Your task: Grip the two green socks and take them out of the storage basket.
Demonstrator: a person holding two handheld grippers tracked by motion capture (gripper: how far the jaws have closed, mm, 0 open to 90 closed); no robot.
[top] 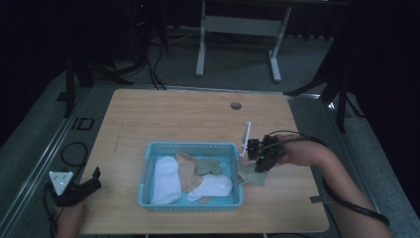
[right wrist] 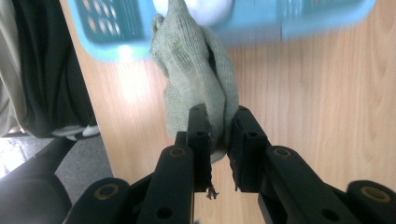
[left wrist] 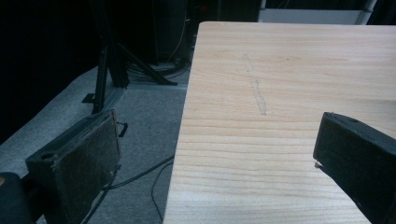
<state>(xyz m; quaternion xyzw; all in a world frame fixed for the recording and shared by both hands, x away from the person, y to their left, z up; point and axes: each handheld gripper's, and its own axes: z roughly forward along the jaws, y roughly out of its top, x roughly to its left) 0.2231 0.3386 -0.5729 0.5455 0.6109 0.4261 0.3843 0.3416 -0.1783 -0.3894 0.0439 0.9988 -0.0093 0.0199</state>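
Note:
A light blue basket [top: 148, 158] stands on the wooden table [top: 188, 116] with several socks in it: a white sock [top: 166, 178] at its left, a tan sock [top: 187, 171] in the middle, another white sock [top: 214, 186] and a grey-green sock [top: 209, 167]. My right gripper [top: 258, 167] hovers just beyond the basket's right wall, shut on a grey-green sock [right wrist: 198, 79] that hangs from its jaws over the table. The basket [right wrist: 116, 28] lies close behind that sock. My left gripper [top: 89, 184] rests at the table's front left corner, open and empty; its jaws stand wide apart in the left gripper view.
A round cable hole [top: 236, 105] sits near the table's far edge. A white stick-like piece [top: 245, 139] rises beside my right gripper. Past the table's left edge [left wrist: 187, 121] are grey floor, cables and a black stand [left wrist: 105, 65]. A white desk frame [top: 237, 29] stands beyond.

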